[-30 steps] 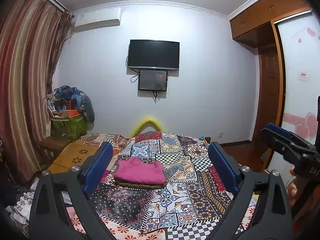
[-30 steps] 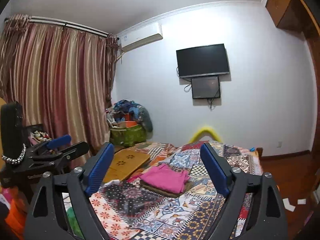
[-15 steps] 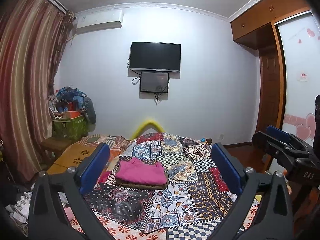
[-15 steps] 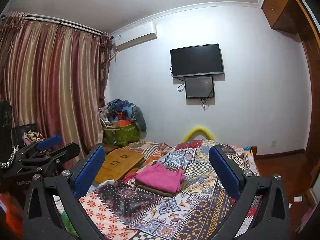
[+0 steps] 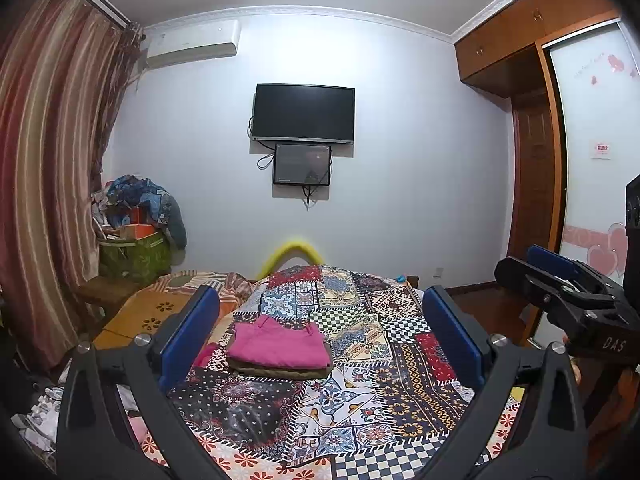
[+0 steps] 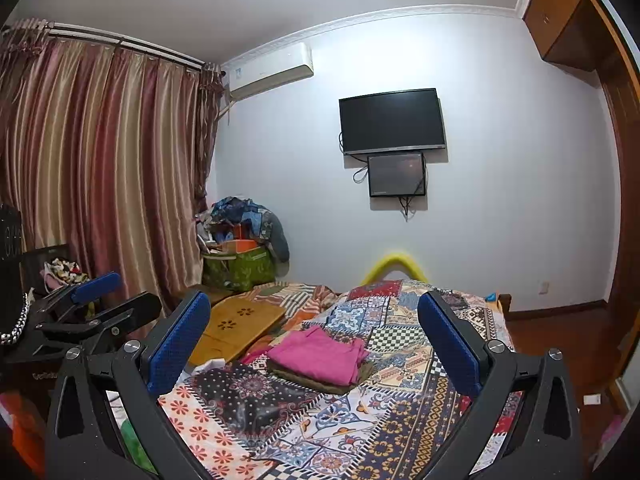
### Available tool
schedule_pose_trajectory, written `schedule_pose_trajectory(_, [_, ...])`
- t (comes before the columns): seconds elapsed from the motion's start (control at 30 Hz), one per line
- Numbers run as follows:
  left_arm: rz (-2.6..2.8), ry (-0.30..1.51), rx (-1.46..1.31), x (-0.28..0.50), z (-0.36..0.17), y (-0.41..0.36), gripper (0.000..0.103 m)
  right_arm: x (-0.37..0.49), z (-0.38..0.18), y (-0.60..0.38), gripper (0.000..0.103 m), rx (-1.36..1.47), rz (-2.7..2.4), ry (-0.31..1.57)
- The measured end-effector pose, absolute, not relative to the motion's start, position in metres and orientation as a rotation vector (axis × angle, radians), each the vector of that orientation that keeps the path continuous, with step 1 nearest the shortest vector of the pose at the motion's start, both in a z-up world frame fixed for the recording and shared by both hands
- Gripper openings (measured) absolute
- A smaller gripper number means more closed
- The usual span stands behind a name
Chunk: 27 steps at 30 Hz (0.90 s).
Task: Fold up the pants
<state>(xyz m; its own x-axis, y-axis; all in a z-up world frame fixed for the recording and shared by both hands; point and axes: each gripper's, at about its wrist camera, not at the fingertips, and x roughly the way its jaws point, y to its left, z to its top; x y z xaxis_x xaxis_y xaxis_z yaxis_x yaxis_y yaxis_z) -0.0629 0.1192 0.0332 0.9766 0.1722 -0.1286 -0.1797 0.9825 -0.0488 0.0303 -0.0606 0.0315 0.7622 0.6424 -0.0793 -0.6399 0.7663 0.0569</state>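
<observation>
Green bag [image 6: 240, 268] by the curtain, heaped with clothes [image 6: 244, 214]

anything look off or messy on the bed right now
Nothing stands out. The pink folded garment sits squarely on a brown folded one in a tidy stack on the patchwork bedspread. The only mild untidiness is rumpled bedding beside the wooden board at the bed's left.

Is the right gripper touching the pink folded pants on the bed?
Apart. In the right wrist view, the right gripper is open and empty above the near bedspread, while the pink pants lie farther off on a brown folded garment.
</observation>
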Motion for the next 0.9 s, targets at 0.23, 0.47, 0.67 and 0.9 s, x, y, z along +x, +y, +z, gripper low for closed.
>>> schedule_pose_trajectory(0.23, [0.178,0.124,-0.054,-0.0624,0.0338,0.118,0.103,0.0302,0.0332,-0.0625,0.103,0.03,0.7,0.099])
schedule_pose_trajectory(0.47, [0.184,0.126,-0.044,-0.0621,0.0331,0.1159,0.103,0.0291,0.0343,-0.063,0.103,0.035,0.698,0.097])
schedule_pose_trajectory(0.67, [0.181,0.124,-0.035,-0.0627,0.0338,0.1151,0.103,0.0284,0.0328,-0.0648,0.103,0.04,0.696,0.1])
schedule_pose_trajectory(0.9, [0.173,0.123,-0.036,-0.0636,0.0323,0.1141,0.103,0.028,0.033,-0.0675,0.103,0.048,0.693,0.107])
